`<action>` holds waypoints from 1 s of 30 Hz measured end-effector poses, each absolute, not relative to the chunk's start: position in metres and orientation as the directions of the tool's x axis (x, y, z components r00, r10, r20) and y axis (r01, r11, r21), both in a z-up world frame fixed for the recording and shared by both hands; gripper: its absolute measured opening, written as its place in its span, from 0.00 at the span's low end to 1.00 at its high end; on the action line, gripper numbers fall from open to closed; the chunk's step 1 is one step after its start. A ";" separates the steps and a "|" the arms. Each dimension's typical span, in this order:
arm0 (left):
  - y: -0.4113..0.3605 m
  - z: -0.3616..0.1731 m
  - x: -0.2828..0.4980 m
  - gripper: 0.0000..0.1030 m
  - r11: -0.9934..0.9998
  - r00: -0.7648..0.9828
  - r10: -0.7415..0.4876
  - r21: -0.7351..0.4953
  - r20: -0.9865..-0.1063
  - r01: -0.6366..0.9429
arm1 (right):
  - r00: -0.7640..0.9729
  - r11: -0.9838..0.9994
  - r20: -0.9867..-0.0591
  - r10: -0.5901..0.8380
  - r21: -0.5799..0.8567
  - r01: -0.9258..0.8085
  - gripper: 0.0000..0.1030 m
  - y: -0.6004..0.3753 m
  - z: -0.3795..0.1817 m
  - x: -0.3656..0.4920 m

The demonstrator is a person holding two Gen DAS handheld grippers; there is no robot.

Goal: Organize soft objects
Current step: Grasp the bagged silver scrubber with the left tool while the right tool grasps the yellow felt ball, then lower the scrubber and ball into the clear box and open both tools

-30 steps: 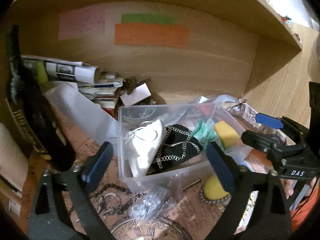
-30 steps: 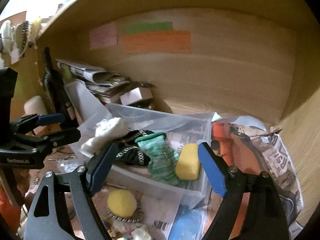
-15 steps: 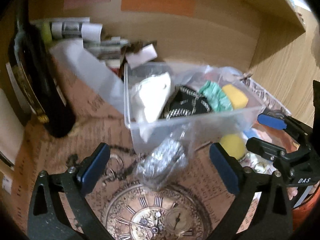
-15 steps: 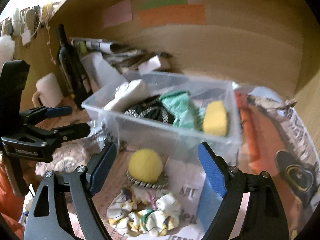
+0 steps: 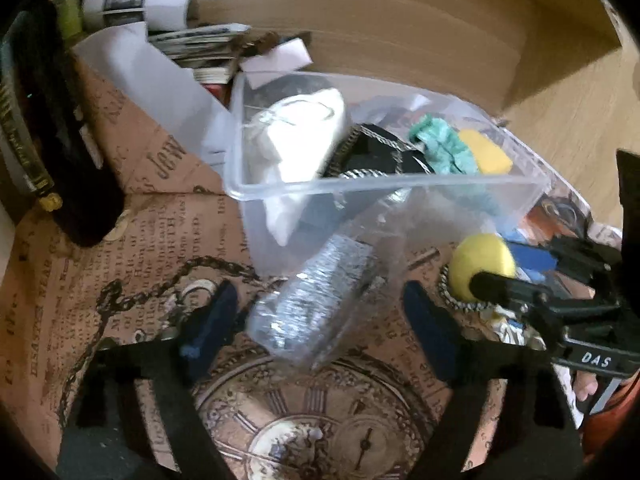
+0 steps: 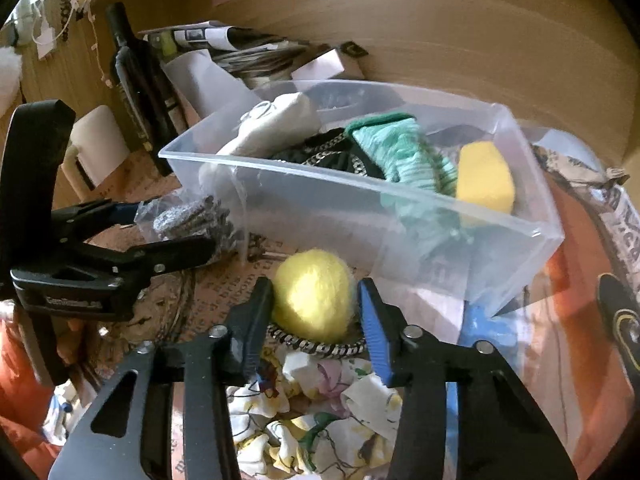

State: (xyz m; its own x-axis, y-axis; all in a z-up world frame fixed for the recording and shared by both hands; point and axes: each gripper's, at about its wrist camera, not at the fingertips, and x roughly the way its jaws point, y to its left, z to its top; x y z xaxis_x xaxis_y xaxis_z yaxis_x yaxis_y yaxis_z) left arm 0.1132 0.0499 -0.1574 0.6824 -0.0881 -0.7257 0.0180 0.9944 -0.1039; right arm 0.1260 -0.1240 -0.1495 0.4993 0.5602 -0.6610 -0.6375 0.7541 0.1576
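Observation:
A clear plastic bin (image 5: pixel 384 186) (image 6: pixel 472 216) holds a white cloth (image 5: pixel 298 136), a black chained pouch (image 5: pixel 372 152), a green sock (image 6: pixel 404 152) and a yellow sponge (image 6: pixel 484 176). My left gripper (image 5: pixel 320 320) is open around a clear bag of grey fabric (image 5: pixel 320 300) (image 6: pixel 192 220) in front of the bin. My right gripper (image 6: pixel 316 316) has its jaws against both sides of a yellow fuzzy ball (image 6: pixel 314 294) (image 5: pixel 480 264) that rests on a chain-edged ring. A floral scrunchie (image 6: pixel 316 420) lies below it.
A dark wine bottle (image 5: pixel 44 128) (image 6: pixel 140 84) stands at the left beside a white mug (image 6: pixel 98 148). Magazines and papers (image 5: pixel 160 16) are stacked against the wooden back wall. A blue item (image 6: pixel 484 332) lies by the bin's right front corner.
Both grippers have dropped and moved forward. The left now straddles the bagged fabric; the right has closed in around the yellow ball.

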 end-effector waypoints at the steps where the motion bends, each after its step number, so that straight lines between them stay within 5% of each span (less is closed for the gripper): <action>1: 0.048 -0.159 0.114 0.62 0.994 0.675 -0.095 -0.101 -0.731 0.030 | 0.503 0.755 -0.658 0.561 0.156 -0.637 0.38 -0.124 -0.149 0.125; 7: 0.039 -0.155 0.106 0.38 0.995 0.690 -0.099 -0.073 -0.717 0.067 | 0.543 0.764 -0.615 0.571 0.157 -0.626 0.37 -0.133 -0.139 0.120; 10: 0.037 -0.153 0.099 0.34 0.994 0.693 -0.110 -0.080 -0.712 0.076 | 0.565 0.769 -0.593 0.574 0.153 -0.621 0.37 -0.139 -0.131 0.117; 30: 0.032 -0.061 0.065 0.32 0.993 0.864 -0.114 -0.082 -0.490 0.084 | 0.705 0.803 -0.413 0.577 0.129 -0.582 0.37 -0.166 -0.070 0.106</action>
State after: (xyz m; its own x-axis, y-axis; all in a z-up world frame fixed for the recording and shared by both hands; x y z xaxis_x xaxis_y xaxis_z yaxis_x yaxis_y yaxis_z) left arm 0.0649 0.0323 -0.0614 0.8642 -0.1135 -0.4901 0.0840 0.9931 -0.0819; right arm 0.1055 -0.1655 -0.0700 0.7046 0.5774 -0.4125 -0.5824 0.8027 0.1286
